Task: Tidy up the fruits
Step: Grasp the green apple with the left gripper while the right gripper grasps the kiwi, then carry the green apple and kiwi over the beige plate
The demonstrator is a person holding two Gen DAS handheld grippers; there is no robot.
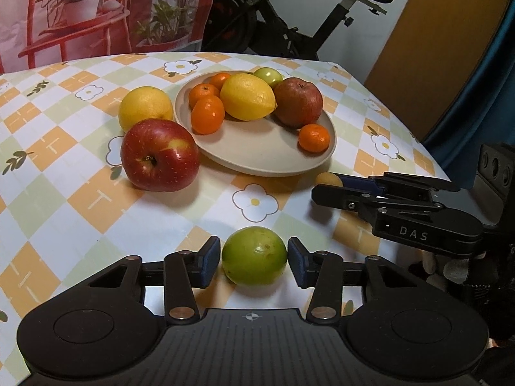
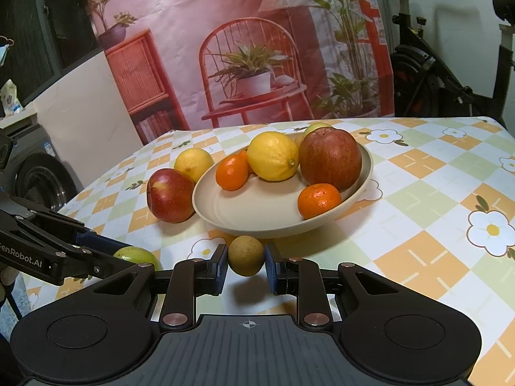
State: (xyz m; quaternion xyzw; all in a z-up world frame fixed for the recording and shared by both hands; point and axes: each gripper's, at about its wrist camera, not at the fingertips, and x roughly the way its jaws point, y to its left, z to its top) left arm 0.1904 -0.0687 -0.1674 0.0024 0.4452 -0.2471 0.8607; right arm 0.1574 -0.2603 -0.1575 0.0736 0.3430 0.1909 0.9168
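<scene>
A beige plate (image 1: pixel 257 157) (image 2: pixel 257 222) holds a lemon (image 1: pixel 248 96), a dull red apple (image 1: pixel 298 102), several small oranges (image 1: pixel 207 115) and a green fruit (image 1: pixel 267 75). A red apple (image 1: pixel 160 155) and a yellow citrus (image 1: pixel 145 106) lie on the table left of the plate. My left gripper (image 1: pixel 254 257) has its pads against both sides of a green fruit (image 1: pixel 254 255) resting on the table. My right gripper (image 2: pixel 246 262) is shut on a small brown round fruit (image 2: pixel 246 255), held just above the table in front of the plate.
The table has a checked flower-pattern cloth (image 1: pixel 80 199). Its right edge (image 1: pixel 431 148) is close to the right gripper. An exercise bike (image 1: pixel 289 32) and a printed backdrop (image 2: pixel 244 48) stand behind the table.
</scene>
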